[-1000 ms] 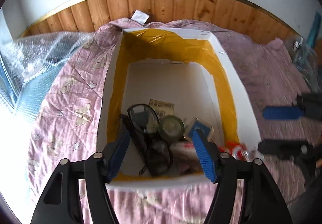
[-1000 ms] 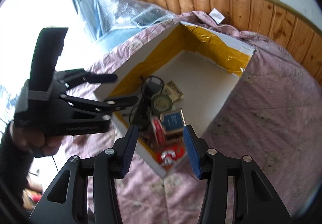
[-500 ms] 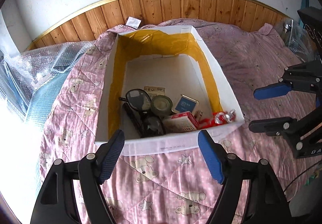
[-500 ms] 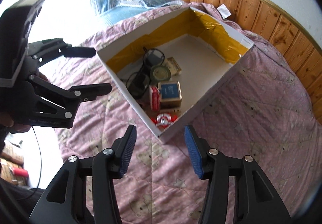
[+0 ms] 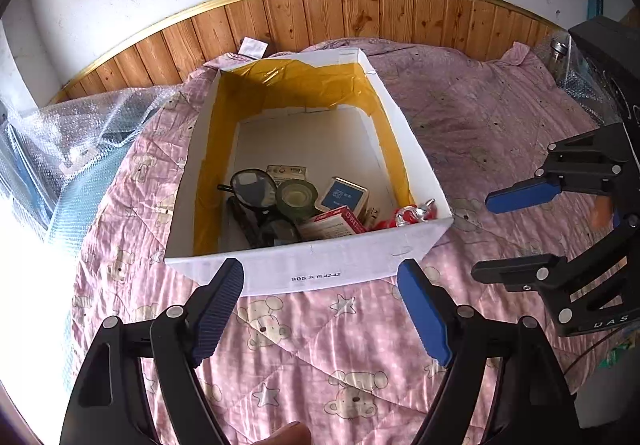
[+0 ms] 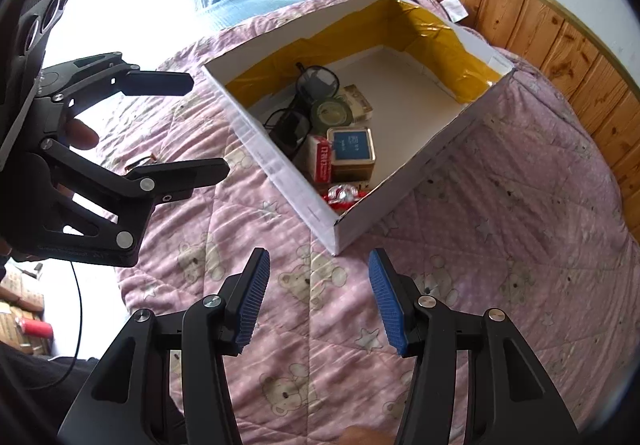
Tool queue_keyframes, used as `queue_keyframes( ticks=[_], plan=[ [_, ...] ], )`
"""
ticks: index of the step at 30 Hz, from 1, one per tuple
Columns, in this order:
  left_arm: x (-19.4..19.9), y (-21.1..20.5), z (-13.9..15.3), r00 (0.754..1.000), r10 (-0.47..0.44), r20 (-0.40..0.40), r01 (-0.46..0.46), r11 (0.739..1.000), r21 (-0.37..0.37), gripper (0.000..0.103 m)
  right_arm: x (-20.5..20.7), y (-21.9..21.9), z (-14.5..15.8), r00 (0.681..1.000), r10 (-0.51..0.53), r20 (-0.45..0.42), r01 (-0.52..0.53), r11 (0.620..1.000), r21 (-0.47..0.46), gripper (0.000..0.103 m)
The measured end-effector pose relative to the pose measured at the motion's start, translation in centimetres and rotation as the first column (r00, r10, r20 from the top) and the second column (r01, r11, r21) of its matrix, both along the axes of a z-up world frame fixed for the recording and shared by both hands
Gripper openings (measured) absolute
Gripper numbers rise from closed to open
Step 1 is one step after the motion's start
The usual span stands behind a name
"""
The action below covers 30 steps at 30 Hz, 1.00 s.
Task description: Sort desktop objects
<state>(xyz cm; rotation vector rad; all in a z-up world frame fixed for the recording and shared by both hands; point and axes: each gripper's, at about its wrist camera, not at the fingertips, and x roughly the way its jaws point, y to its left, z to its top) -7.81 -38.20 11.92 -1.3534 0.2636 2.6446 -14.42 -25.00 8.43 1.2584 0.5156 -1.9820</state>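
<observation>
- On the pink quilt (image 5: pixel 304 357) sits a white cardboard box (image 5: pixel 320 265) with a yellow-lined inside, and all the small things visible lie in its near end: glasses (image 5: pixel 256 185), a tape roll (image 5: pixel 296 197), a blue-lidded tin (image 5: pixel 346 195), a red-and-white packet (image 5: pixel 332 225) and a red shiny wrapper (image 5: pixel 408 215).
- Both claws are spread and hold nothing; the left claw (image 5: pixel 320 309) hangs just before the box's near wall, and the right claw (image 6: pixel 316 293) hangs before the box's near corner (image 6: pixel 336 237).
- Judging by how things lie, the sorting looks nearly or fully done, since no loose object shows on the quilt.
- If another item remains, the next reach should clear the box wall from above, not push it, because cardboard on soft bedding would slide or tip easily.
- Box contents lie ahead of both claws, apart from the fingertips, past the wall.
</observation>
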Motion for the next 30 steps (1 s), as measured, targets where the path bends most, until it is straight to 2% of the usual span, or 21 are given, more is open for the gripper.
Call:
queue_keyframes(
  ticks=[4, 7, 12, 14, 15, 17, 18, 22, 24, 27, 28, 30],
  plan=[
    [0.2, 0.1, -0.1, 1.0, -0.006, 0.004, 0.005, 1.0, 0.013, 0.08, 0.3, -0.1, -0.3, 0.999, -0.008, -0.043, 0.01, 0.999, 0.045, 0.055],
    [0.1, 0.2, -0.3, 1.0, -0.009, 0.006, 0.009, 1.0, 0.017, 0.08, -0.1, 0.0, -0.7, 0.995, -0.061, -0.073, 0.067, 0.994, 0.088, 0.063],
    [0.1, 0.5, -0.4, 1.0, -0.019, 0.01, 0.019, 1.0, 0.024, 0.08, -0.9, 0.7, -1.4, 0.995, -0.093, 0.03, 0.092, 0.995, 0.031, 0.066],
    [0.1, 0.5, -0.4, 1.0, -0.02, 0.007, 0.02, 0.999, 0.028, 0.08, -0.9, 1.0, -1.2, 0.996, -0.067, 0.054, 0.068, 0.997, -0.025, 0.066],
    [0.1, 0.6, -0.4, 1.0, -0.022, 0.008, 0.022, 0.999, 0.031, 0.08, -0.9, 1.2, -1.0, 0.997, -0.073, 0.039, 0.074, 0.997, -0.032, 0.065],
    [0.1, 0.7, -0.5, 1.0, -0.023, 0.009, 0.023, 0.999, 0.034, 0.08, -0.9, 1.5, -0.3, 0.987, -0.143, -0.078, 0.144, 0.989, 0.015, 0.067],
    [0.0, 0.7, -0.6, 1.0, -0.028, 0.012, 0.027, 0.999, 0.035, 0.08, -1.1, 1.6, -0.2, 0.985, -0.155, -0.076, 0.157, 0.987, 0.017, 0.071],
    [-0.1, 1.0, -0.8, 0.999, -0.03, 0.014, 0.03, 0.999, 0.039, 0.08, -1.6, 1.7, -0.1, 0.985, -0.161, -0.06, 0.163, 0.987, 0.017, 0.071],
    [-0.2, 1.2, -0.9, 0.999, -0.037, 0.016, 0.036, 0.998, 0.044, 0.08, -1.8, 1.8, -0.4, 0.973, -0.202, -0.108, 0.21, 0.975, 0.068, 0.077],
    [-0.4, 1.4, -1.1, 0.999, -0.04, 0.016, 0.039, 0.998, 0.045, 0.08, -2.7, 2.5, -0.6, 0.947, -0.283, -0.149, 0.299, 0.95, 0.094, 0.082],
    [-0.4, 1.5, -1.1, 0.999, -0.042, 0.018, 0.041, 0.998, 0.046, 0.08, -3.2, 2.9, -0.7, 0.944, -0.303, -0.129, 0.315, 0.945, 0.089, 0.082],
    [-0.5, 1.7, -1.2, 0.999, -0.045, 0.02, 0.044, 0.998, 0.047, 0.08, -3.3, 3.3, -0.9, 0.961, -0.266, -0.073, 0.27, 0.961, 0.058, 0.082]
  ],
)
